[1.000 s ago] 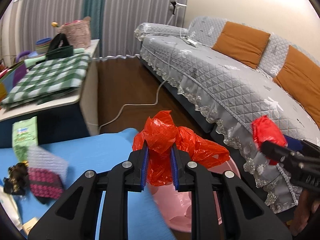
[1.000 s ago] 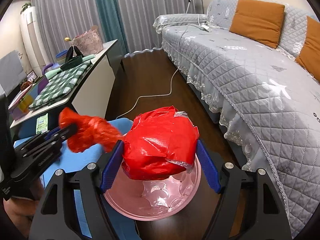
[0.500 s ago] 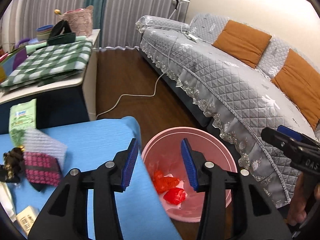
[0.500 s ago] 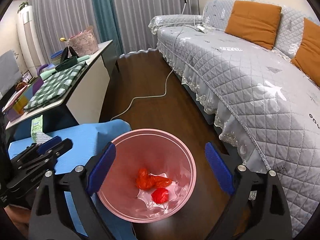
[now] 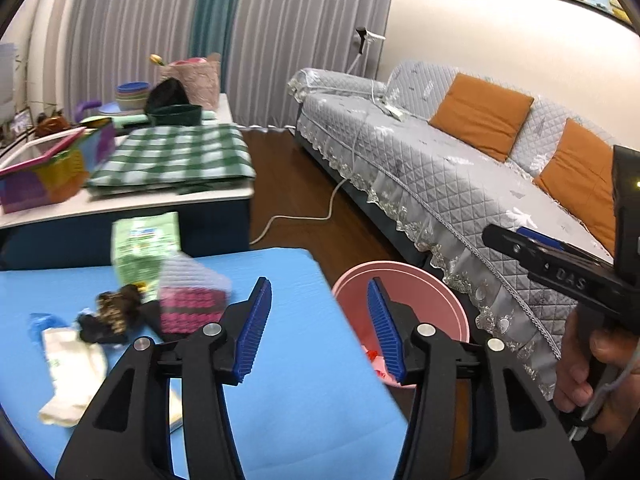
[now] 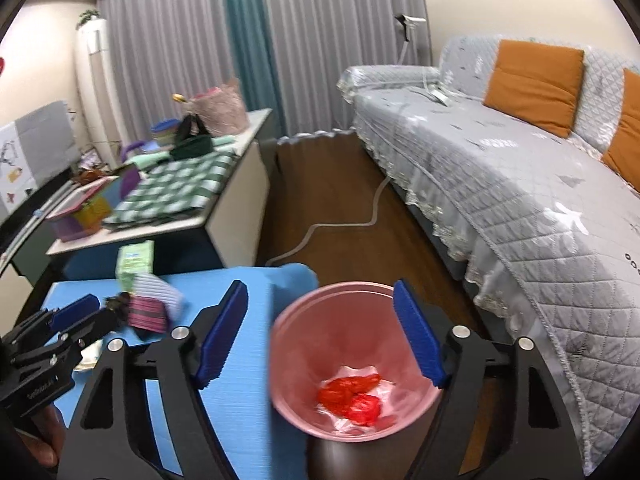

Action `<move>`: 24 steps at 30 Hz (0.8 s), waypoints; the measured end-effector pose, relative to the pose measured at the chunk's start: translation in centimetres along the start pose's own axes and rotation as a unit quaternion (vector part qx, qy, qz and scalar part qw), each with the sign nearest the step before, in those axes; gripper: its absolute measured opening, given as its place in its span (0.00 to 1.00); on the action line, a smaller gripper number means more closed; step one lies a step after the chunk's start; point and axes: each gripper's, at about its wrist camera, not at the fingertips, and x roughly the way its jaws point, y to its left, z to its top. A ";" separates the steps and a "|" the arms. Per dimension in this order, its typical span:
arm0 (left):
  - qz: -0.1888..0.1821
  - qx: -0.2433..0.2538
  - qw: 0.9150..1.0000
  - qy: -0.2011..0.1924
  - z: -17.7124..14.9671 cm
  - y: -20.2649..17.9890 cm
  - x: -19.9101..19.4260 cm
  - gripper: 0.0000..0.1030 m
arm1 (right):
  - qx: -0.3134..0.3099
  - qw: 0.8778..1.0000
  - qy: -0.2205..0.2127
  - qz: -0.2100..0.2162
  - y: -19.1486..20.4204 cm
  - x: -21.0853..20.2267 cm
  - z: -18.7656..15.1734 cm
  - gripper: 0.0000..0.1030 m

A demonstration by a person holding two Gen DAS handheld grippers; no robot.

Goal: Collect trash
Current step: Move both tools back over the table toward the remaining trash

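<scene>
On the left of the blue bench (image 5: 304, 360) lies the trash not yet collected: a white crumpled wrapper (image 5: 70, 368), a dark scrap (image 5: 108, 316), a pink patterned packet (image 5: 188, 308) and a green packet (image 5: 144, 248) at the far edge, all close together. The left gripper (image 5: 320, 326) hangs above the bench's right part with its fingers spread wide and nothing between them. Just past the bench's right edge stands the pink bin (image 6: 352, 364) on the floor, with red plastic bags (image 6: 352, 396) lying at its bottom. The right gripper (image 6: 328, 336) hovers over the bin, fingers wide apart and empty too. By my reckoning one drop-off is done and the step in hand is going for the next piece; that calls for swinging a gripper left toward the pile, lowering onto a single item and closing on it without dragging its neighbours
</scene>
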 end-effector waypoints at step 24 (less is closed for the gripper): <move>0.133 -0.083 0.987 -0.033 -6.1 18.8 -9.9 0.50 | -0.107 0.985 0.020 0.132 19.3 -0.1 -6.8 0.66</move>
